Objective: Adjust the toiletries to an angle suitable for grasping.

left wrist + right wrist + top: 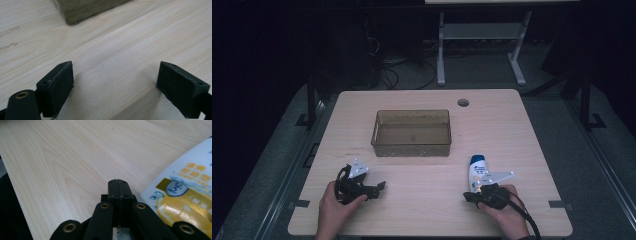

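Wooden table (422,200), pale grain. Clear brownish bin (412,133) sits near mid-table; all places taken from it. Shampoo bottle (477,173), white with blue cap, lies flat near the bin's front right corner, cap end toward the bin. Right gripper (471,196) just beside the bottle's base end, on the side away from the bin, jaws pressed together on nothing; bottle label close alongside in the right gripper view. Left gripper (381,186) off the bin's front left corner, jaws spread wide over bare wood.
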The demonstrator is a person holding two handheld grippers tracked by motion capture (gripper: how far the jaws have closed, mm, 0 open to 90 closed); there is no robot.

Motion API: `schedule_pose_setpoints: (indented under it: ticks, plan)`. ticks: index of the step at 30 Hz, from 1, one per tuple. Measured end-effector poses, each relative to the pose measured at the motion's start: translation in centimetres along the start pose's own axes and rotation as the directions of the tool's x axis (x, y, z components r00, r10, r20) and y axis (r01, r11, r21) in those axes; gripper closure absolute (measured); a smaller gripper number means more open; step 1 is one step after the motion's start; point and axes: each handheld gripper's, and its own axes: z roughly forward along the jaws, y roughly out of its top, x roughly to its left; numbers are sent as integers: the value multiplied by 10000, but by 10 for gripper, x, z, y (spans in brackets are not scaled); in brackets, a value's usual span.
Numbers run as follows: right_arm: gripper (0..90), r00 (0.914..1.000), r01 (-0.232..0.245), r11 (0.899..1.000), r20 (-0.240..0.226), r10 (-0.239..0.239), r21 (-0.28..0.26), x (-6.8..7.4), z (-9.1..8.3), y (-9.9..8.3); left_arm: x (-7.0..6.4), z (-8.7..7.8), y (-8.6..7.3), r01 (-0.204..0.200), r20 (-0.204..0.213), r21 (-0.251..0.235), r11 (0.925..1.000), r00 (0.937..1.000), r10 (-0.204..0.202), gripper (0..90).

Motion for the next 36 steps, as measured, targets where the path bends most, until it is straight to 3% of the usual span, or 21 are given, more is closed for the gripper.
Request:
schedule_pose_setpoints:
  ticks: [36]
  plan:
    - [900, 9921, -680, 9974, 1042, 701, -232, -26, -37, -29, 0, 0, 0, 6, -7, 11, 10000, 10000, -6, 127]
